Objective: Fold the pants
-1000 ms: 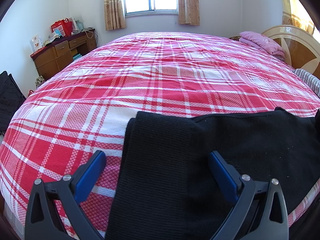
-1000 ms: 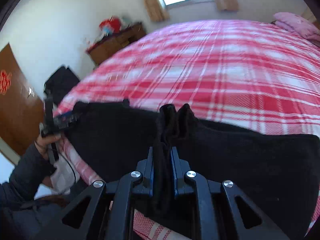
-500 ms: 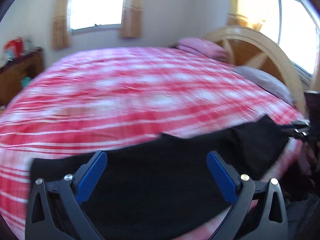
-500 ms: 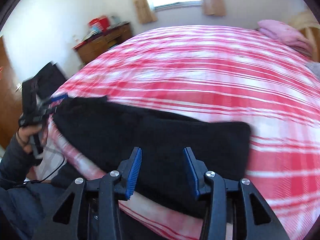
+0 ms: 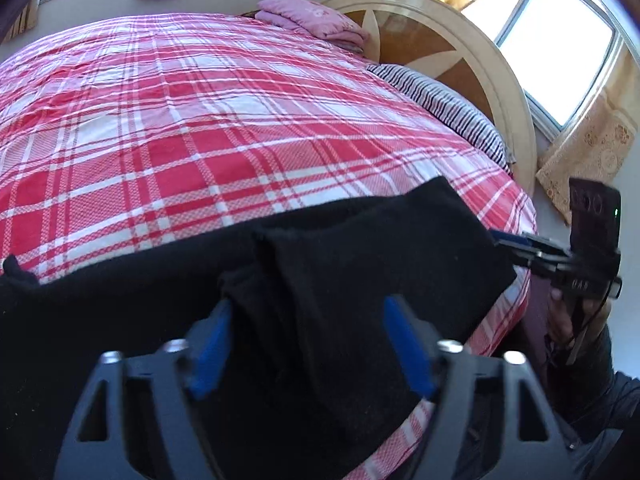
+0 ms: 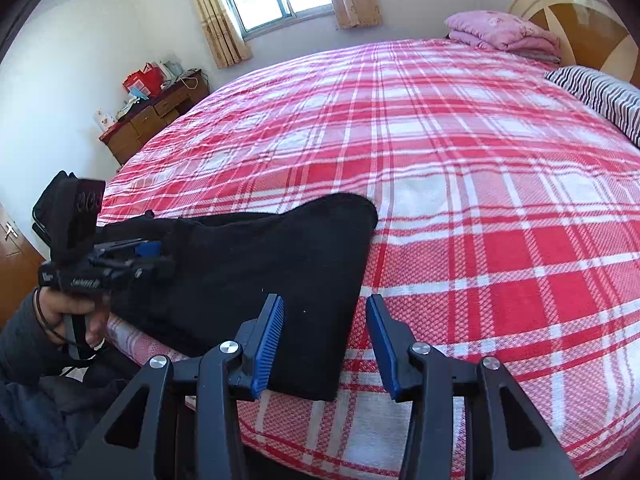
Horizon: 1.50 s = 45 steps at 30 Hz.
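Observation:
Black pants (image 6: 256, 268) lie folded along the near edge of the red plaid bed (image 6: 460, 160). My right gripper (image 6: 326, 340) is open and empty, its fingers straddling the pants' right near corner. My left gripper (image 5: 308, 348) is open, low over the pants (image 5: 360, 260), with a raised fold of black cloth between its blue pads; whether the pads touch it I cannot tell. It also shows at the pants' left end in the right wrist view (image 6: 120, 260). The right gripper shows at the pants' right end in the left wrist view (image 5: 532, 248).
A pink folded quilt (image 6: 500, 32) and a striped pillow (image 6: 600, 92) lie by the headboard (image 5: 460, 40). A wooden dresser (image 6: 156, 116) stands by the far wall under the window. A black bag (image 6: 48, 208) sits on the floor at left.
My right gripper let go of the bunched pants cloth, opened and drew back to the corner. My left gripper swung right along the pants and narrowed around a fold.

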Available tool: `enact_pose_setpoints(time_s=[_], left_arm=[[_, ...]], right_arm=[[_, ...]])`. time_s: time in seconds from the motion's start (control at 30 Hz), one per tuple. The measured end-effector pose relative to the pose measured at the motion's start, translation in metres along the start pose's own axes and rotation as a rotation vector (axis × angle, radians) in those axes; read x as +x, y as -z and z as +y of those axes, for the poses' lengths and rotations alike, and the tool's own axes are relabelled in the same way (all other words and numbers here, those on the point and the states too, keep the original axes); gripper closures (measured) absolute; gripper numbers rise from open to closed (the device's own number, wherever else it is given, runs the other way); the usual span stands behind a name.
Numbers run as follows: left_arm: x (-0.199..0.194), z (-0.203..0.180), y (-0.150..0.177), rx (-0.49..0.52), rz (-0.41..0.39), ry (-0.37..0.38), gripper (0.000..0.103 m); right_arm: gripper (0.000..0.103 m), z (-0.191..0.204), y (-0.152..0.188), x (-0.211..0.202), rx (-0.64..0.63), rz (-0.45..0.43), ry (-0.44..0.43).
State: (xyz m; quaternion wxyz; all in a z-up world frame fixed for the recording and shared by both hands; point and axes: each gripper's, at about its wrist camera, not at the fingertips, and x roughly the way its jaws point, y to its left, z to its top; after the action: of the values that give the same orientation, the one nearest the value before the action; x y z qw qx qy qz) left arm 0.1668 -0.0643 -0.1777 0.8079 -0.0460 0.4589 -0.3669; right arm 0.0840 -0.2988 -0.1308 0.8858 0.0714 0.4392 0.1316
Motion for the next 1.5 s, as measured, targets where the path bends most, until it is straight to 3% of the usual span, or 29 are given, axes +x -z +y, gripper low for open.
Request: enact_pose_setpoints(time_s=[0.07,0.2,0.3,0.37,0.43,0.5,0.6,0.8,0.87,0.97,1.17,1.27,1.37,1.5], left_arm=[[0.003,0.004,0.000,-0.020,0.017,0.030,0.091],[-0.010,0.008,0.001,-0.040,-0.021,0.036,0.091],[-0.023,0.016,0.001,-0.076,-0.064,0.036,0.091],[-0.021,0.020,0.002,-0.085,-0.057,0.033,0.091],[-0.013,0.022,0.005,-0.089,-0.030,0.003,0.091],[-0.007,0.022,0.008,-0.076,-0.012,-0.028,0.089],[-0.009,0.022,0.010,-0.057,-0.019,-0.065,0.082],[-0.014,0.010,0.015,0.043,-0.045,-0.181,0.063],[-0.013,0.006,0.018,0.076,-0.046,-0.212,0.060],[-0.012,0.004,0.020,0.100,-0.052,-0.246,0.056],[-0.013,0.004,0.022,0.113,-0.056,-0.261,0.052],[-0.012,0.001,0.023,0.123,-0.061,-0.272,0.049],[-0.012,-0.002,0.024,0.133,-0.058,-0.282,0.045],[-0.015,0.000,0.025,0.130,-0.059,-0.297,0.037]], right_arm=[[0.058,0.001,0.001,0.001,-0.005,0.002,0.002],[0.058,0.014,0.000,-0.012,-0.052,-0.046,0.006],[0.058,0.031,0.001,-0.027,-0.125,-0.095,-0.041],[0.058,0.043,0.005,-0.022,-0.184,-0.057,-0.072],[0.058,0.049,0.013,0.000,-0.222,0.047,-0.027],[0.058,0.046,0.022,0.023,-0.237,0.129,0.028],[0.058,0.049,0.019,0.015,-0.259,0.117,0.017],[0.055,0.050,-0.007,0.002,-0.187,0.002,-0.027],[0.048,0.047,-0.020,0.009,-0.152,-0.020,-0.037],[0.048,0.041,-0.042,0.031,-0.128,-0.038,-0.011],[0.048,0.015,-0.053,0.077,-0.005,0.052,-0.040],[0.048,0.018,-0.052,0.070,-0.028,0.039,-0.037],[0.048,0.025,-0.049,0.057,-0.040,-0.002,0.027],[0.048,0.063,-0.031,0.037,-0.231,-0.047,0.113]])
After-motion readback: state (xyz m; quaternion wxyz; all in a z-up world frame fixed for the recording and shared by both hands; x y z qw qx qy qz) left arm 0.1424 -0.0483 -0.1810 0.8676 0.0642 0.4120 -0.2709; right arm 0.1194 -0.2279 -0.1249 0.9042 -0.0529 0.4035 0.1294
